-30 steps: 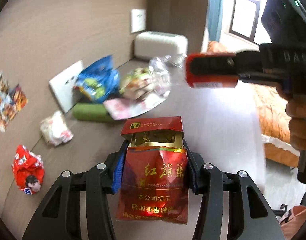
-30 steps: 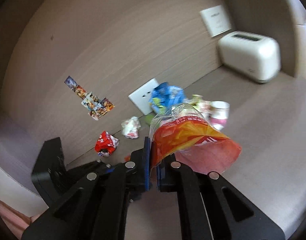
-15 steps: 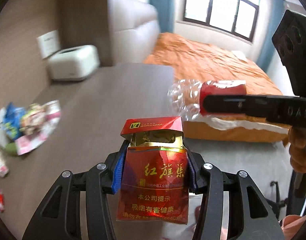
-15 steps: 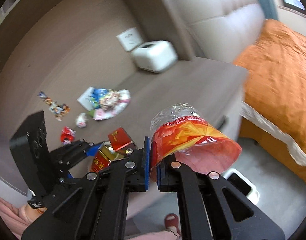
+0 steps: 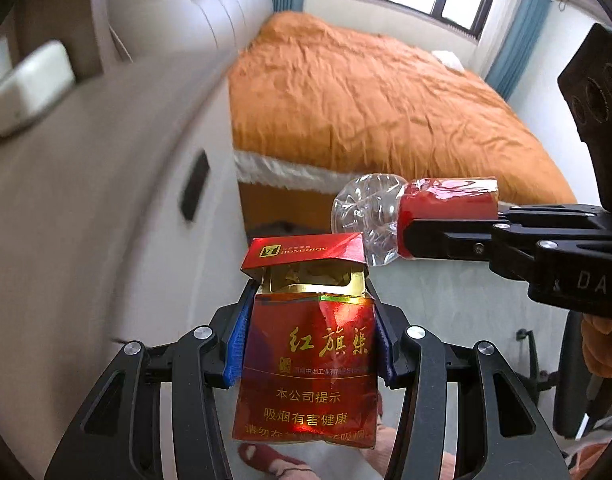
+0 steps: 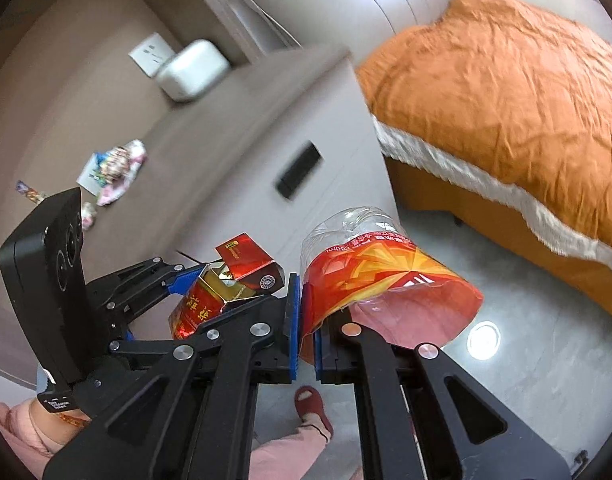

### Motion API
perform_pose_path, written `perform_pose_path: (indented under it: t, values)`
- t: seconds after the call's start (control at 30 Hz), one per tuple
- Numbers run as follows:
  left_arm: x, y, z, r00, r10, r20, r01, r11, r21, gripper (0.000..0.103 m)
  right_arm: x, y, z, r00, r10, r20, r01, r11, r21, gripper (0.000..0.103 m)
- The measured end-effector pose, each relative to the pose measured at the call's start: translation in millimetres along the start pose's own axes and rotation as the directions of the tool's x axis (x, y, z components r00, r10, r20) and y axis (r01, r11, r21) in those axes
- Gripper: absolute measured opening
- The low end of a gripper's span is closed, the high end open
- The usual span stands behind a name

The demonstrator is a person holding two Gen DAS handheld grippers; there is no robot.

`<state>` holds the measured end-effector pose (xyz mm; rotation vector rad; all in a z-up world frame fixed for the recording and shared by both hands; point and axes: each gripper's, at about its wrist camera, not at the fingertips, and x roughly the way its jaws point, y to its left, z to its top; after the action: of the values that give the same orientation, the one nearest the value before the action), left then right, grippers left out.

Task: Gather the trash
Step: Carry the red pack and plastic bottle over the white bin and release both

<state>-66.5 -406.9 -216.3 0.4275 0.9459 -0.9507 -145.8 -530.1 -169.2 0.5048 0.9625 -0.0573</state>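
My left gripper [image 5: 308, 344] is shut on a red cigarette pack [image 5: 310, 360] with its lid flipped open; the pack also shows in the right wrist view [image 6: 222, 288]. My right gripper [image 6: 304, 312] is shut on a crushed clear plastic bottle with a red and orange label [image 6: 370, 276]; the bottle also shows in the left wrist view [image 5: 406, 216], to the right of the pack. Both are held in the air beside the cabinet, over the grey floor. More wrappers [image 6: 114, 168] lie on the cabinet top near the wall.
A grey cabinet [image 6: 298, 128] with a dark handle slot stands on the left. A white box [image 6: 192, 68] sits on it. A bed with an orange cover [image 5: 366, 96] is ahead. A slippered foot [image 6: 312, 404] is on the floor below.
Both grippers have swung away from the cabinet top and wall toward the bed and floor, still holding the pack and the bottle. The wrappers have slid out of the left view.
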Motion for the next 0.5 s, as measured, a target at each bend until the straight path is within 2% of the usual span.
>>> perform_pose_path:
  t: [0.2,0.23,0.27,0.5]
  values:
    - [89,5,-22,0.995,-0.025,-0.099,0.024,1.000,-0.015,0.049,61,-52,-20,0.997,0.004,-0.079,0.001,0.998,0.063,0.007]
    - [108,7,-27,0.990,-0.064,-0.127,0.063,0.998,-0.017,0.049,77,-63,-25,0.996,0.003,-0.094,0.004,0.997,0.078,0.007]
    - [132,8,-35,0.986,-0.073,-0.150,0.070,0.997,-0.026,0.049,86,-70,-28,0.995,0.005,-0.101,0.004,0.996,0.088,0.007]
    - [266,12,-85,0.956,-0.100,-0.274,0.095,0.995,-0.029,0.049,195,-144,-63,0.985,0.000,-0.170,0.030,0.984,0.176,0.007]
